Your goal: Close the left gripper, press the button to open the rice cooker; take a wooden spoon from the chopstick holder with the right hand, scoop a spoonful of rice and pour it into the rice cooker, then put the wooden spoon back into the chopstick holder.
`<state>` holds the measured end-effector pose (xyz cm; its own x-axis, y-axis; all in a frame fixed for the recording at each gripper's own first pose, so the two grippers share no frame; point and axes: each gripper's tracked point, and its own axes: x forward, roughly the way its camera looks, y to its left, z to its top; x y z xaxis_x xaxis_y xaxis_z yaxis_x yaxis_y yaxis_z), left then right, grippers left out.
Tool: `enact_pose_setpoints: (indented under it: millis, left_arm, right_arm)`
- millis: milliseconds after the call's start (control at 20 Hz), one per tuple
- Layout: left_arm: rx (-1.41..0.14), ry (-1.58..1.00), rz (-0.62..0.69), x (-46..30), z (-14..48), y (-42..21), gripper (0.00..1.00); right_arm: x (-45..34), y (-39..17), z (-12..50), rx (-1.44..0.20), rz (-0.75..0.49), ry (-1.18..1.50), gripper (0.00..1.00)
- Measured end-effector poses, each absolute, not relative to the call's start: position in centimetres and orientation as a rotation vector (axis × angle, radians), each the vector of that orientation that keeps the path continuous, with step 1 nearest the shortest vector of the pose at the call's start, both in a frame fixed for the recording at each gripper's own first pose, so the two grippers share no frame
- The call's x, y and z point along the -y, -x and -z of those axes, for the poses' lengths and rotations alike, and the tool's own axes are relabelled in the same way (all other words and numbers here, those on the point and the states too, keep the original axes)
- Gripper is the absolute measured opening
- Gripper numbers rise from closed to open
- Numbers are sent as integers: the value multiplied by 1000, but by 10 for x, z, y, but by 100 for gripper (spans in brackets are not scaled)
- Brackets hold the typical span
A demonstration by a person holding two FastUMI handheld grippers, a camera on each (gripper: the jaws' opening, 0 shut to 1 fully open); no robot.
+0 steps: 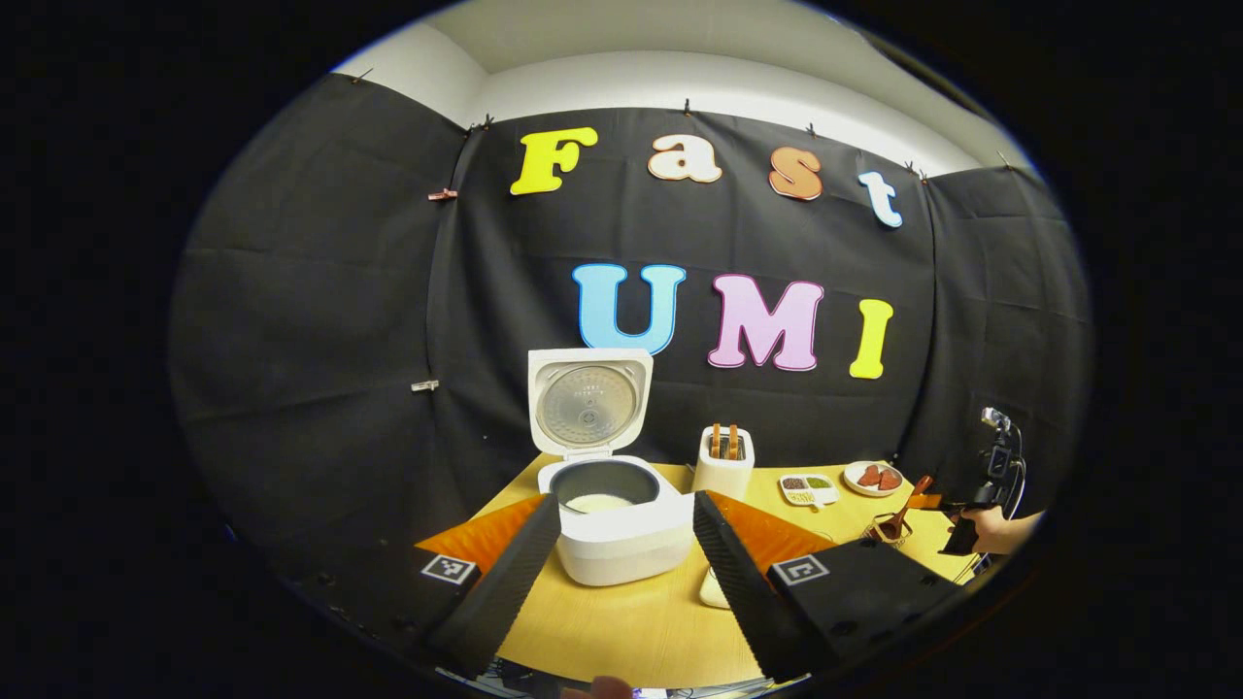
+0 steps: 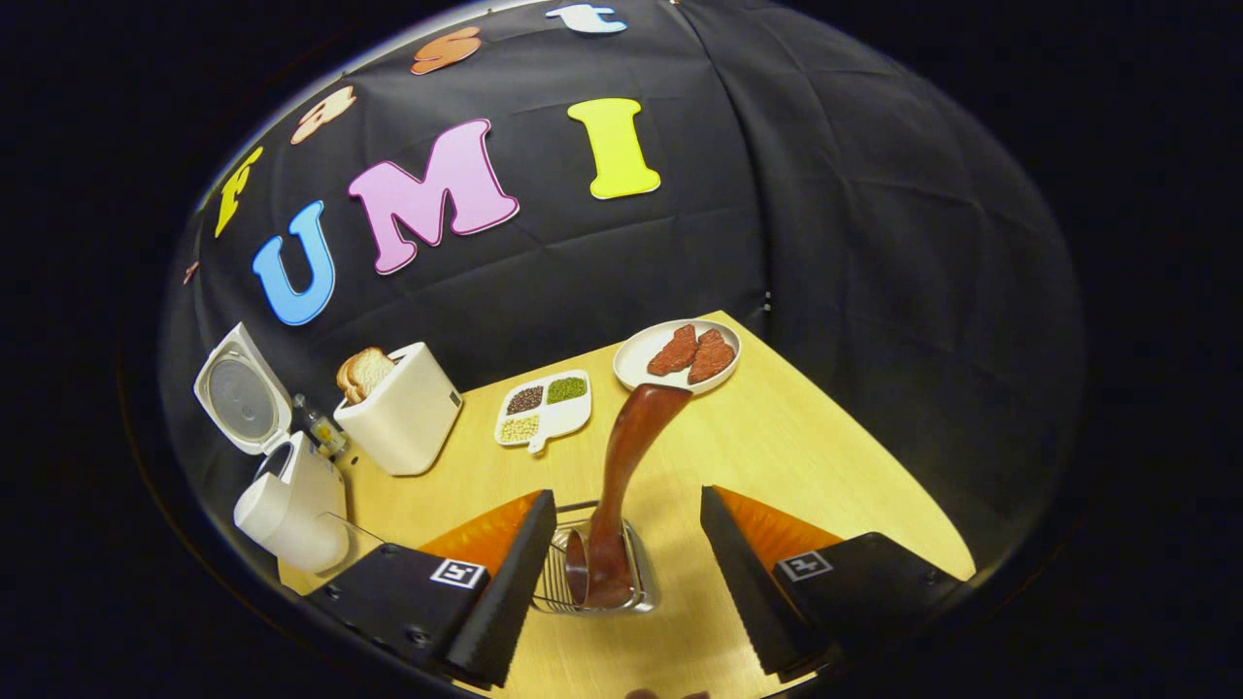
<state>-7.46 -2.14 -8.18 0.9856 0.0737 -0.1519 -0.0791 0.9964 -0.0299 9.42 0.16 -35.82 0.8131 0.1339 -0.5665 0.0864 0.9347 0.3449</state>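
Rice cooker (image 1: 610,505) lid up, left tongs (image 1: 626,563) gaping, empty. Right tongs (image 2: 621,563) wide apart around the wooden spoon (image 2: 621,485) in its holder (image 2: 594,582): centre on the handle, squeeze squarely, lift straight.

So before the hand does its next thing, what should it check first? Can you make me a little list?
1. Rice cooker lid is up: ok, it stands open behind the pot.
2. Rice in the pot: cannot tell for sure; something pale lies at the bottom.
3. Wooden spoon is in the wire holder: ok, it stands inside, leaning, handle up.
4. Right gripper has let go: ok, its fingers are spread wide on either side of the spoon, not touching it.
5. Left gripper is free: ok, open, holding nothing, in front of the cooker.
6. Toaster and plates are out of the way: ok, they sit farther back on the table.
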Motion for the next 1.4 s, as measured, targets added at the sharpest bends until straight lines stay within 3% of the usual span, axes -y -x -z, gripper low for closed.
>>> enact_pose_setpoints:
  millis: [50, 600, 950, 1400]
  left_arm:
    - [-149, 38, -73, 20, 81, 73, 95]
    - [-93, 20, 5, 21, 64, 24, 95]
    - [42, -16, -20, -23, 7, -114, 95]
    - [114, 13, -54, -68, -38, -283, 95]
  right_arm:
    - [1, -88, 352, -612, -22, -346, 99]
    - [-12, -55, 197, -343, -71, -262, 98]
    - [-46, -43, 139, -249, -107, -220, 98]
    - [-75, -38, 140, -259, -79, -186, 98]
